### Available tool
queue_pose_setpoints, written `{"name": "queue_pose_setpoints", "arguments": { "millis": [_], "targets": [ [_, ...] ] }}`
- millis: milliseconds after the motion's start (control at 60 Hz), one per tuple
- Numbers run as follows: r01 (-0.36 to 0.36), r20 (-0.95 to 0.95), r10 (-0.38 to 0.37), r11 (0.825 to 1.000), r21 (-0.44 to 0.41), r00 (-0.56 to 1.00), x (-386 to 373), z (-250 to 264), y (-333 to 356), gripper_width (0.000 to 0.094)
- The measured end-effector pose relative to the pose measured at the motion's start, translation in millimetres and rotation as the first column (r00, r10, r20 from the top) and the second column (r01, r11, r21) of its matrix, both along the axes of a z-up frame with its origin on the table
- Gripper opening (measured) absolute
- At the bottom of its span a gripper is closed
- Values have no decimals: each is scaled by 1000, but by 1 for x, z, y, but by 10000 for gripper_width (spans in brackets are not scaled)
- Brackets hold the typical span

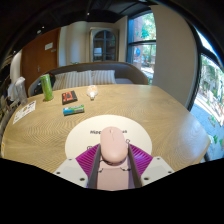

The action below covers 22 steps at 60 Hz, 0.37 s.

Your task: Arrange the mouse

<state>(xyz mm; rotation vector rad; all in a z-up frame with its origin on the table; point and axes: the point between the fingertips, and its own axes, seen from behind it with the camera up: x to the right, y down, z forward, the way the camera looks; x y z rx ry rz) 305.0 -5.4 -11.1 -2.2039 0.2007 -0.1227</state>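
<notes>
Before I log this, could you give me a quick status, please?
Tongs shut on mouse. Mouse over white round mat. Nothing in the way.

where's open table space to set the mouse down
The mouse sits between the gripper fingers on the round white pad. The wooden table is bare beyond and beside the pad. It is crowded near the green bottle, book and blue card.
</notes>
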Motion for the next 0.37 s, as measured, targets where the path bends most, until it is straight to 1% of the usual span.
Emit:
{"name": "queue_pose_setpoints", "arguments": {
  "millis": [17,33,83,100,133,233,367],
  "targets": [
    [3,2,-3,1000,-1,1000,2,0,-1,573],
    [10,4,-10,1000,3,1000,4,1,-2,633],
    [3,-6,-3,1000,27,1000,4,7,-3,847],
    [-1,-15,1,999,37,1000,3,9,-5,862],
    [-19,-45,22,999,46,999,-3,13,-9,841],
    [-50,-122,60,996,78,991,-22,24,-32,843],
    [-71,-103,81,993,95,991,-23,37,-79,845]
  ]
}}
